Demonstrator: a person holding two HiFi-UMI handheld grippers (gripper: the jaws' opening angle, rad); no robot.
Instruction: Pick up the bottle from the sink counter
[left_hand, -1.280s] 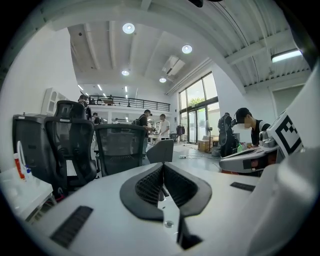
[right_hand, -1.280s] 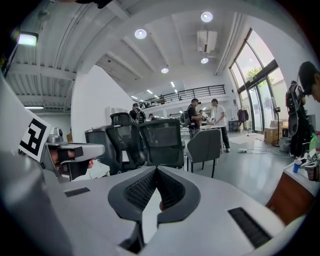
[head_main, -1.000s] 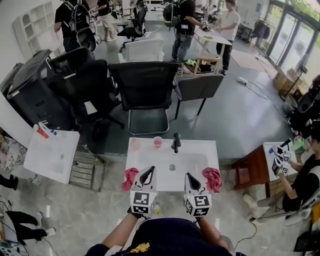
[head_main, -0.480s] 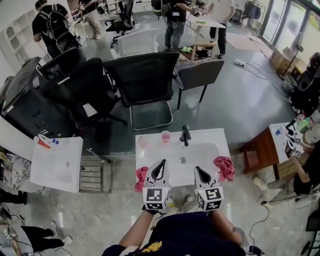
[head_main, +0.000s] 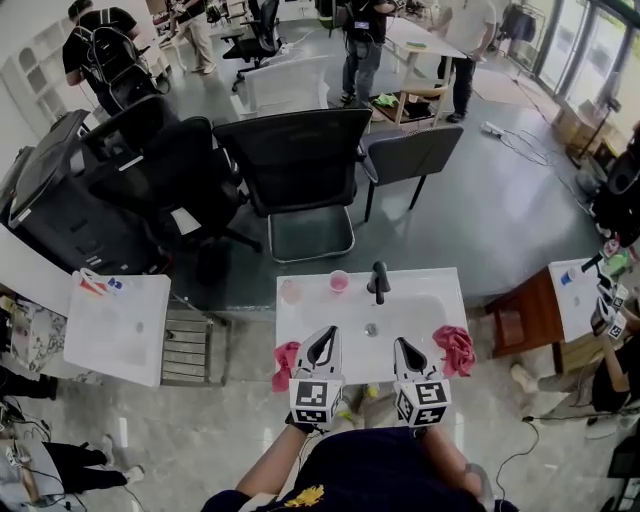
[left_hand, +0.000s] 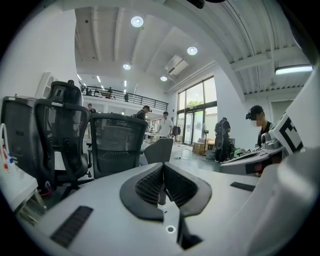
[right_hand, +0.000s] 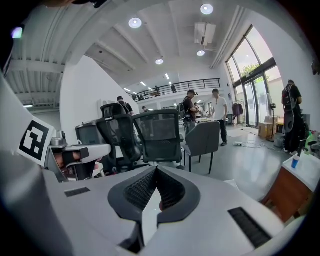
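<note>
A white sink counter (head_main: 300, 318) stands right below me in the head view. On its back edge are a small pale see-through bottle (head_main: 291, 291), a pink cup (head_main: 339, 281) and a black faucet (head_main: 379, 282). My left gripper (head_main: 325, 336) hovers over the counter's front left, short of the bottle, its jaws shut on nothing. My right gripper (head_main: 400, 346) hangs over the front right, also shut and empty. In the left gripper view the left gripper (left_hand: 161, 172) points out over the room. The right gripper (right_hand: 156, 174) does the same in its own view. Neither gripper view shows the bottle.
Red cloths lie at the counter's left (head_main: 285, 362) and right (head_main: 455, 347) front corners. Black office chairs (head_main: 300, 165) stand behind the sink. A second white basin (head_main: 115, 325) and a metal rack (head_main: 188, 345) are to the left, a wooden table (head_main: 515, 318) to the right. People stand farther back.
The head view has drifted, so the sink now sits lower and further right in the picture. Both grippers stay shut over the counter's front edge, side by side.
</note>
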